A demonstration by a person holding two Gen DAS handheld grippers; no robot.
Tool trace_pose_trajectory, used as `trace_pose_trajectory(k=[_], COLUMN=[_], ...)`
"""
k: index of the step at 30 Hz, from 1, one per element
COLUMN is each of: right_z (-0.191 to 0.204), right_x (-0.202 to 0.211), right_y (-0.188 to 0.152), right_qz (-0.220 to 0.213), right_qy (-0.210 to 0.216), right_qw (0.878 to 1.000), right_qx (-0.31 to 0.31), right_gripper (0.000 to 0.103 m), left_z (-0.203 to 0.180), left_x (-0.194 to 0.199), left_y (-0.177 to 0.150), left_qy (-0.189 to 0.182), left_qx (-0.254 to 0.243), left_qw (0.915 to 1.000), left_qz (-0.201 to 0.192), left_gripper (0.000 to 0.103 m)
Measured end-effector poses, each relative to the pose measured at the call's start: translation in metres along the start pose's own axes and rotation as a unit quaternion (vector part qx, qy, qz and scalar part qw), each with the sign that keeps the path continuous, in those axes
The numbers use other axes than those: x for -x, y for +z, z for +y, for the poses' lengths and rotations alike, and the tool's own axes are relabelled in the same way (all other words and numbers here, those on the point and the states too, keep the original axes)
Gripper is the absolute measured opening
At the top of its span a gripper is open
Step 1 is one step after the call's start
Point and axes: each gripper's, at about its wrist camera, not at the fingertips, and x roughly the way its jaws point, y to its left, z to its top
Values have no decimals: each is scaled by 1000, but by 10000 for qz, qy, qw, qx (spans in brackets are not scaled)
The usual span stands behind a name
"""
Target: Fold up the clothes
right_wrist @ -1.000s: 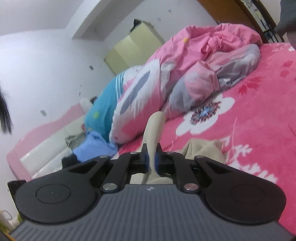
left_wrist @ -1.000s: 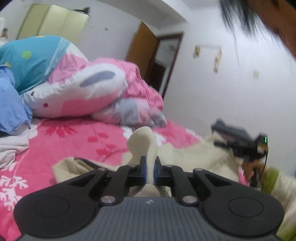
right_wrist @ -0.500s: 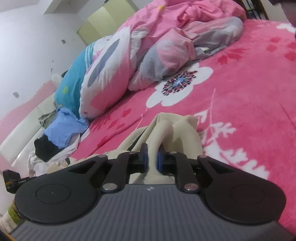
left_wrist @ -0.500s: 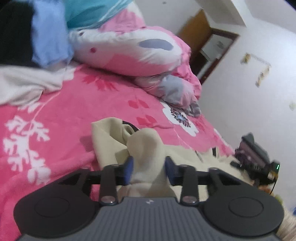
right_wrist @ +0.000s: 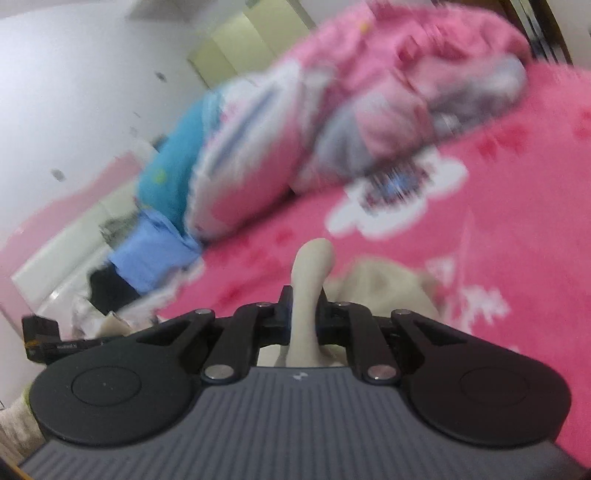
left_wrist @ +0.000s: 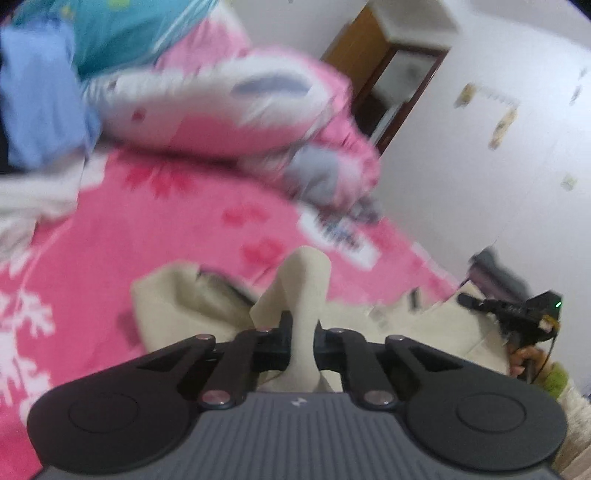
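Observation:
A cream garment (left_wrist: 184, 295) lies crumpled on the pink flowered bedspread (left_wrist: 147, 229). My left gripper (left_wrist: 303, 325) is shut on a raised fold of it that sticks up between the jaws. In the right wrist view, my right gripper (right_wrist: 303, 299) is shut on another fold of the cream garment (right_wrist: 384, 284), which stands up as a narrow loop. The right gripper (left_wrist: 517, 310) also shows at the right edge of the left wrist view, with a hand below it. Both views are blurred by motion.
A heaped pink, white and grey quilt (left_wrist: 229, 107) and a teal pillow (left_wrist: 140, 29) fill the far side of the bed. Blue clothing (left_wrist: 40, 107) and a white garment (left_wrist: 33, 195) lie at the left. A brown doorway (left_wrist: 384, 85) stands behind, and a white wall (left_wrist: 480, 177) runs along the right.
The left jaws, spread wide around the fabric half a second ago, have narrowed onto the fold. Both grippers have tilted up and moved, and the views are now blurred.

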Motion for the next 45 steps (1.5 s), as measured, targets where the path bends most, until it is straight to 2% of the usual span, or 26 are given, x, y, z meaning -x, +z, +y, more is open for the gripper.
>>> trace_pose_trajectory(k=[4, 7, 11, 13, 15, 17, 18, 19, 20, 21, 23, 24, 26, 27, 29, 32, 34, 35, 36, 37, 39, 40, 41, 42, 44, 45], right_z=[12, 1, -40, -46, -33, -30, -32, -40, -47, -51, -47, -41, -26, -15, 8, 45, 49, 38, 16, -5, -45, -43, -35, -27, -7, 7], right_x=[-7, -35, -80, -84, -76, -80, -86, -95, -104, -103, -84, -69, -39, -30, -14, -38, -62, -68, -60, -52, -36, -25, -15, -5, 12, 17], right_y=[29, 40, 20, 16, 21, 22, 21, 19, 18, 18, 21, 24, 28, 28, 28, 3, -18, -26, -25, -23, -20, -17, -13, -12, -13, -21], right_qz=[-271, -225, 356, 371, 110, 202, 335, 597, 822, 823, 462, 208, -287, -363, -485, 155, 677, 798, 674, 547, 287, 142, 67, 15, -115, -43], right_qy=[198, 127, -352, -386, -271, -419, -567, -799, -1010, -1099, -1202, -1335, -1570, -1544, -1476, -1041, -1022, -1214, -1262, -1307, -1429, -1770, -2183, -2295, -1905, -1742], right_qw=[9991, 9995, 9983, 9976, 9995, 9989, 9978, 9949, 9912, 9897, 9907, 9902, 9869, 9873, 9874, 9869, 9793, 9763, 9834, 9879, 9889, 9839, 9758, 9729, 9807, 9819], right_qx=[275, 158, -296, -430, -142, -21, -29, -124, -232, -397, -433, -366, -217, -54, 286, 1219, 1613, 1605, 1119, 629, -275, -193, 107, 280, 421, 741], right_gripper=[7, 8, 8, 8, 8, 9, 16, 26, 32, 43, 45, 45, 45, 45, 41, 37, 29, 27, 15, 0, 0, 5, 5, 5, 5, 5], left_z=[12, 38, 60, 57, 59, 64, 67, 69, 71, 74, 68, 60, 42, 31, 7, -19, -10, -2, 6, 13, 15, 15, 12, 6, -4, -10], left_x=[5, -20, -49, -44, -47, -52, -55, -58, -61, -58, -35, -20, 4, 13, 17, -10, -36, -50, -63, -67, -51, -42, -32, -20, -5, 1], left_y=[22, 24, 11, 13, 13, 12, 12, 11, 11, 11, 15, 17, 23, 26, 28, 14, -1, -9, -17, -21, -13, -9, -5, -3, -7, -11], left_qy=[10, 287, 738, 738, 842, 983, 1053, 1123, 1194, 1199, 1331, 1533, 1717, 1669, 1294, 836, 1195, 1414, 1633, 1682, 1592, 1571, 1549, 1522, 1394, 1318], left_qx=[201, 551, 782, 752, 750, 779, 794, 809, 823, 940, 1033, 918, 620, 469, 193, -210, -356, -399, -442, -381, -96, 40, 83, 16, -81, -117], left_qw=[9992, 9980, 9938, 9943, 9935, 9916, 9906, 9895, 9882, 9872, 9857, 9838, 9819, 9831, 9897, 9960, 9920, 9883, 9836, 9828, 9860, 9867, 9874, 9881, 9902, 9912], left_qz=[-349, -73, 291, 140, 185, 305, 365, 425, 486, 464, 100, -169, -504, -595, -573, -226, 186, 408, 630, 667, 480, 405, 307, 199, 106, 77], left_gripper=[6, 7, 7, 7, 7, 12, 29, 39, 40, 39, 45, 56, 59, 59, 60, 61, 61, 58, 42, 39, 44, 52, 54, 59, 61, 63])
